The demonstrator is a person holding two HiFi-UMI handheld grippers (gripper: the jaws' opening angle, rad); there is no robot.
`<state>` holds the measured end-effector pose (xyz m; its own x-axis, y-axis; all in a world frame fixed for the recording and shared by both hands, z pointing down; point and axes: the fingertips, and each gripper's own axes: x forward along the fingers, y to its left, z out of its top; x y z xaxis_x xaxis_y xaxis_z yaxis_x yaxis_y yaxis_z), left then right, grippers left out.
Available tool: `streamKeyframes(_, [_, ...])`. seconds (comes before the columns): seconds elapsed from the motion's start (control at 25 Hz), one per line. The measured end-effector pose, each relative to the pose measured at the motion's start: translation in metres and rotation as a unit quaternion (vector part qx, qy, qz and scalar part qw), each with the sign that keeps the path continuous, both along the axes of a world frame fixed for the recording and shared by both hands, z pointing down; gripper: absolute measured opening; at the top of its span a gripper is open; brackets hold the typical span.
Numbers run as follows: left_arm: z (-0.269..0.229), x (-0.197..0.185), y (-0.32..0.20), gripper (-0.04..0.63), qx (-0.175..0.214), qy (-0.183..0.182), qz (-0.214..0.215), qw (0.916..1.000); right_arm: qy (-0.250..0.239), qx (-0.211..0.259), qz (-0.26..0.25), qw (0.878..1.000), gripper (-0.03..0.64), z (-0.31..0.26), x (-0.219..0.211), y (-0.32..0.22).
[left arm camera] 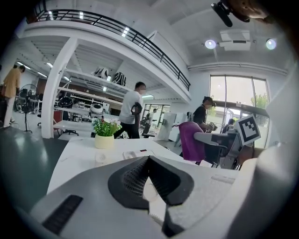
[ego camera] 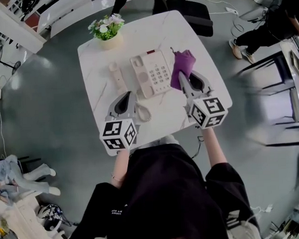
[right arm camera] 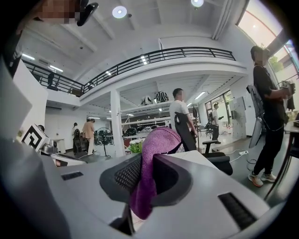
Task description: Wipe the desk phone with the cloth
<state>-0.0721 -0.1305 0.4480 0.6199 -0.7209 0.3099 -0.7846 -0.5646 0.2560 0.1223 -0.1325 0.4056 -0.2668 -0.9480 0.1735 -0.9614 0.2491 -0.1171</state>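
Cloth of purple pile fabric is clamped between the jaws of the right gripper. It hangs at the right edge of the beige push-button desk phone, which sits at the centre of the white veined table. The beige handset lies off its cradle, just left of the phone. Its coiled cord lies on the near side. The left gripper, jaws together and empty, sits by the phone's near-left corner. Key markings are too small to read.
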Motion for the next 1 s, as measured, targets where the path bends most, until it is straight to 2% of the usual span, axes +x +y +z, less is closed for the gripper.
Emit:
streamKeyframes(0.28, [0.01,-0.001,-0.016,-0.003,-0.016,0.001,-0.019,0.9997,0.01,-0.009,-0.026,1.0,0.038,0.007,-0.01,-0.033])
streamKeyframes(0.56, [0.025,0.001,-0.029,-0.003,-0.043,0.011,-0.051,0.9977,0.044,-0.015,-0.069,0.997,0.038,0.015,-0.02,-0.076])
streamKeyframes(1.0, [0.045,0.008,-0.046,-0.003,-0.068,0.016,-0.09,0.9935,0.118,-0.021,-0.145,0.982,0.038,0.037,-0.043,-0.131])
